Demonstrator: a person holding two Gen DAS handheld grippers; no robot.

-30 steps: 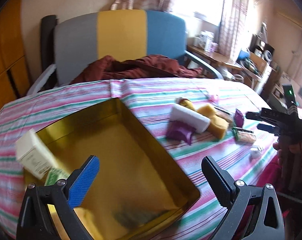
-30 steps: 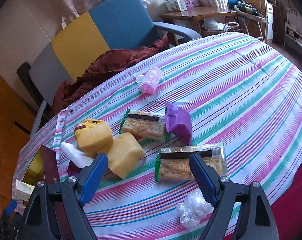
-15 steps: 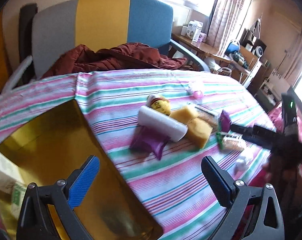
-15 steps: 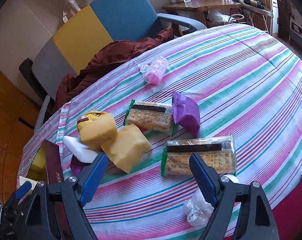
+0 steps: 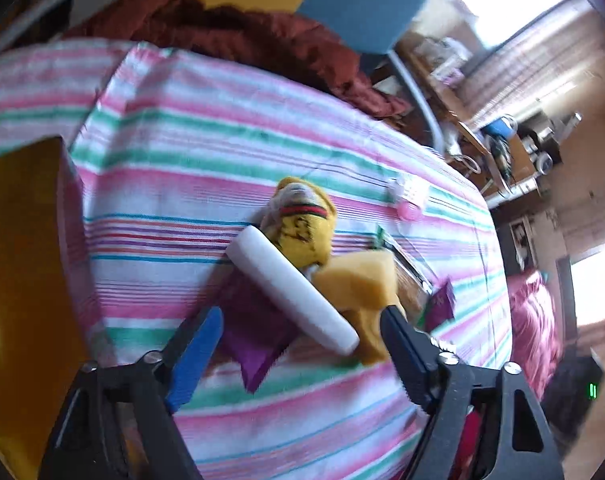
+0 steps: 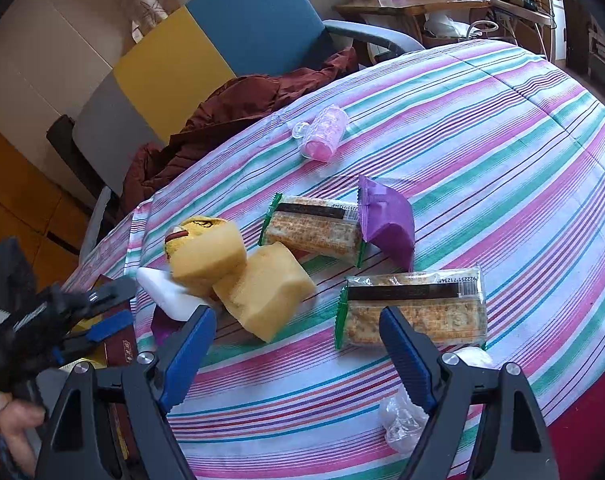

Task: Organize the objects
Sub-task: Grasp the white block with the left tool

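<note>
The left claw (image 5: 298, 342) is closing, its jaws still apart and gripping nothing, a white bar (image 5: 292, 290) lying across a purple packet (image 5: 254, 340) between them. The right claw (image 6: 298, 336) is hanging released above the tabletop (image 6: 502, 152), a cracker pack (image 6: 412, 306) just beyond its tips

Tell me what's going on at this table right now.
A person is tidying snacks and sponges off a striped table into a gold tin. The left gripper, empty, its fingers closing, is over the white bar and purple packet. The right gripper hangs open, empty, by a cracker pack.
</note>
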